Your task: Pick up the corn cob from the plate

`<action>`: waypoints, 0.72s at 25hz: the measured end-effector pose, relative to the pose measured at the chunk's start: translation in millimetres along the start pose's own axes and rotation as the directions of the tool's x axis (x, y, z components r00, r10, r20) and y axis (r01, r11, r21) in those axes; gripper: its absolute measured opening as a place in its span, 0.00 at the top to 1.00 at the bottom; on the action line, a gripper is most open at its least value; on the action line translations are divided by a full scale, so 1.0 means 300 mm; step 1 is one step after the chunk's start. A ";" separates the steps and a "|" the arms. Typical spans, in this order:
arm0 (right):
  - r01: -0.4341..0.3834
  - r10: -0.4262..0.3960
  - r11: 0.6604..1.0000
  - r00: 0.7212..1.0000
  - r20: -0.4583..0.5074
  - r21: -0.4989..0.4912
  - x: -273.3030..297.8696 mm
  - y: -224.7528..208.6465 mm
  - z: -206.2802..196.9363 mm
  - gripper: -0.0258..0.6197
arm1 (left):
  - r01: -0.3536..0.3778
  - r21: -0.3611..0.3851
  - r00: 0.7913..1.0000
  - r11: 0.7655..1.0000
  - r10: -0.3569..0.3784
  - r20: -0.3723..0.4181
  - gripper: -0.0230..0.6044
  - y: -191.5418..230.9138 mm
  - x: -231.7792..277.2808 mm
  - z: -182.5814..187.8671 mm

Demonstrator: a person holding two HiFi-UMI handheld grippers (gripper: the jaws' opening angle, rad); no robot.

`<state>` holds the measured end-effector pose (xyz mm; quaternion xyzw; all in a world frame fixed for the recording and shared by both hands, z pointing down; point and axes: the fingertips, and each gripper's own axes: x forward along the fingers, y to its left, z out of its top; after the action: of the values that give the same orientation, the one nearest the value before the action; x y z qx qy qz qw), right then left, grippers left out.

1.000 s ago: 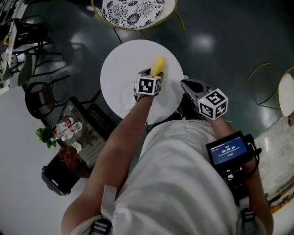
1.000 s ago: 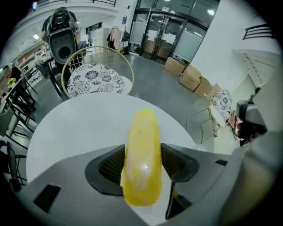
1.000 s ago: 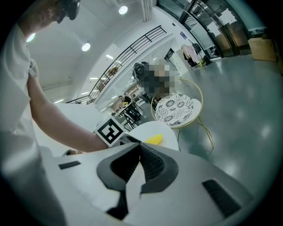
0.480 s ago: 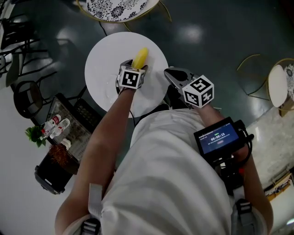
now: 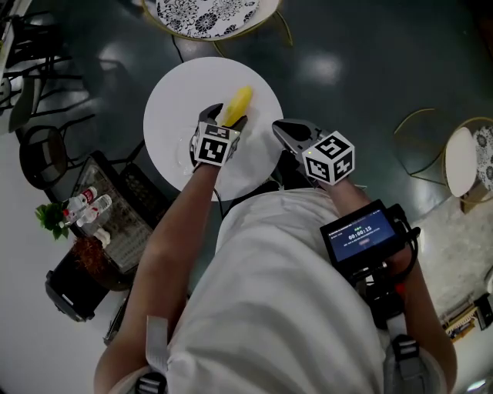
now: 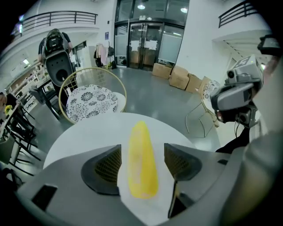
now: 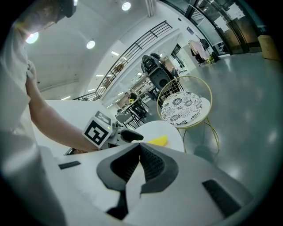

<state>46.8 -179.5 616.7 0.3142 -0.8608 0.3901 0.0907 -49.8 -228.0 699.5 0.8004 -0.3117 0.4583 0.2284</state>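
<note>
A yellow corn cob (image 5: 237, 102) lies on the white round table (image 5: 173, 92), pointing away from me. My left gripper (image 5: 225, 119) hovers steeply over its near end. In the left gripper view the corn cob (image 6: 141, 163) sits between the two dark pads (image 6: 108, 165), with a gap on each side. The left gripper (image 6: 142, 150) is open, and its jaws have just been opening. My right gripper (image 5: 279, 127) hangs at the table's right edge, shut on nothing. The right gripper view shows its shut tips (image 7: 138, 146), with the corn cob (image 7: 158, 141) and the left gripper (image 7: 126, 134) beyond them.
A round chair with a patterned seat (image 5: 204, 15) stands just past the table. At the far right stands a second stool (image 5: 462, 158). A rack with bottles and a plant (image 5: 85, 204) stands on the left. A screen device (image 5: 360, 235) sits on the right forearm.
The left gripper's jaws have widened around the corn cob and the gripper has lifted back a little. The cob stays on the table. The right gripper has hardly moved.
</note>
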 end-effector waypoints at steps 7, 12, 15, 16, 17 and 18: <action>-0.009 0.009 1.000 1.000 -0.008 -0.030 -0.002 -0.007 0.020 0.95 | -0.047 0.016 0.988 0.999 0.044 0.146 0.49 -0.024 -0.082 0.051; 0.002 -0.002 0.999 1.000 0.001 -0.042 -0.008 -0.035 0.051 0.95 | -0.078 -0.026 0.973 0.997 0.082 0.217 0.68 -0.037 -0.149 0.072; 0.010 -0.010 0.999 1.000 0.010 -0.045 -0.014 -0.050 0.069 0.95 | -0.102 -0.070 0.961 0.992 0.116 0.249 0.84 -0.033 -0.186 0.065; 0.011 -0.010 0.999 1.000 0.012 -0.048 -0.016 -0.053 0.073 0.95 | -0.109 -0.085 0.958 0.990 0.127 0.258 0.88 -0.032 -0.198 0.062; 0.010 -0.010 0.999 1.000 0.011 -0.052 -0.018 -0.056 0.076 0.95 | -0.112 -0.100 0.954 0.989 0.135 0.267 0.91 -0.033 -0.209 0.058; 0.008 -0.007 0.998 1.000 0.010 -0.059 -0.018 -0.057 0.077 0.95 | -0.113 -0.118 0.950 0.987 0.142 0.276 0.92 -0.035 -0.219 0.052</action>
<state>63.6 -202.4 609.3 0.3165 -0.8711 0.3628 0.0971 -58.4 -211.9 633.7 0.8235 -0.4151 0.3363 0.1910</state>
